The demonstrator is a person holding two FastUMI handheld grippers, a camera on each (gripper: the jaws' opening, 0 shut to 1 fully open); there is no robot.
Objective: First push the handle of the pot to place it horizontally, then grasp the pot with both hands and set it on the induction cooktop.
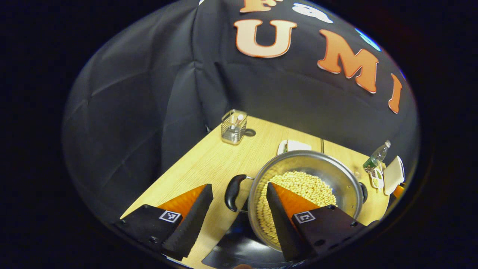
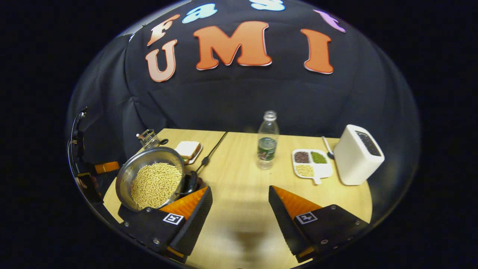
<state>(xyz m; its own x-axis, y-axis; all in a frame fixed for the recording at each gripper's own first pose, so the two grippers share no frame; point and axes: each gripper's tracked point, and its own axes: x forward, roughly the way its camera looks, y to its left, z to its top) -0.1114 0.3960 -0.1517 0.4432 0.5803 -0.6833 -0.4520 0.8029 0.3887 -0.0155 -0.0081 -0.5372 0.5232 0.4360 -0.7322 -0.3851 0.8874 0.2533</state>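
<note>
i see the left hand-held gripper [image 1: 239, 209] spread wide, holding nothing. its fingers straddle the near black handle [image 1: 233, 192] of the pot [image 1: 328, 175], without touching it as far as i can tell; one finger hangs over the table [image 1: 209, 160], the other over the pot's interior.

the pot is a steel vessel filled with pale yellow beans [image 1: 310, 186]. it sits on the black induction cooktop [image 1: 239, 248] at the near edge of the table. a second black handle [image 1: 364, 191] shows on its far rim, so the two handles lie in line across the pot.

in the right gripper view, the right hand-held gripper [image 2: 241, 207] is also spread wide and empty, above bare table [image 2: 239, 179]. the pot [image 2: 127, 175] lies off to its left, with one handle [image 2: 191, 182] just beside that gripper's left finger; contact cannot be confirmed.

other items on the table:
- a wire utensil holder [image 1: 233, 127] near the far corner
- a white dish [image 2: 188, 150] behind the pot
- a black cable [image 2: 213, 149] running across the table
- a clear bottle [image 2: 267, 140], upright, mid-table
- a divided tray [image 2: 312, 163] with three kinds of grain
- a white box-shaped appliance [image 2: 356, 155], just beside the tray
</note>
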